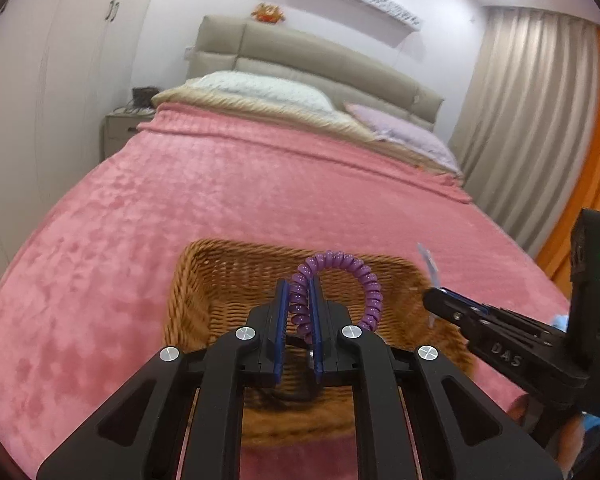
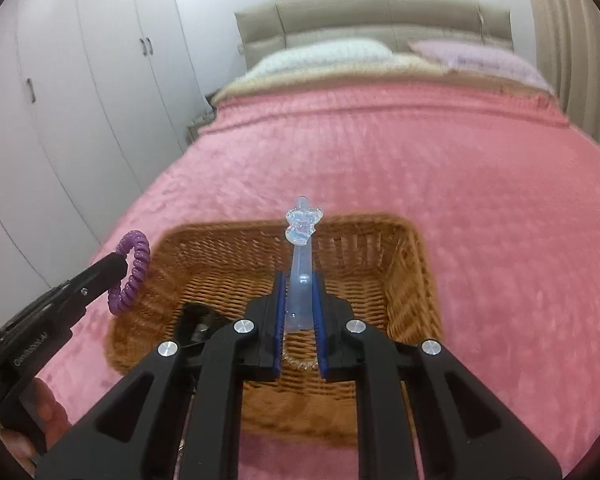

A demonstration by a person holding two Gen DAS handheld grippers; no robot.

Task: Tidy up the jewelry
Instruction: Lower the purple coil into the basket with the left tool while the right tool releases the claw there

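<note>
1. While both claws hang over the wicker basket (image 1: 220,280), the left claw (image 1: 299,304) has its blue pads pressed in on a purple spiral hair tie (image 1: 340,268); one side of the coil sits between the pads, and the rest arches up and over to the claw's right.
2. Right claw (image 2: 299,300) is closed to a narrow gap on a translucent pale-blue hair clip (image 2: 302,264). The clip stands up past the fingertips, with a clear glittery charm (image 2: 303,226) at its far end.
3. Below the right claw, on the basket floor: a clear beaded bracelet (image 2: 298,362), partly hidden by the fingers. A dark object (image 2: 198,326) lies to the claw's lower left in the same basket; too blurred to identify.
4. Cross-check, left wrist view: right claw (image 1: 430,296) comes in from the right at the basket's right rim, with the clip (image 1: 428,264) sticking up from it. Right wrist view: left claw (image 2: 118,266) sits at the basket's left rim, the purple coil (image 2: 134,272) clamped in it.
5. Basket rests on a pink bedspread (image 1: 220,184), directly under and just ahead of both claws.
6. Farther ahead: pillows (image 1: 260,88) and a beige padded headboard (image 1: 300,52).
7. Far left of the claws, white wardrobe doors (image 2: 100,80); far right, curtains (image 1: 532,120).
</note>
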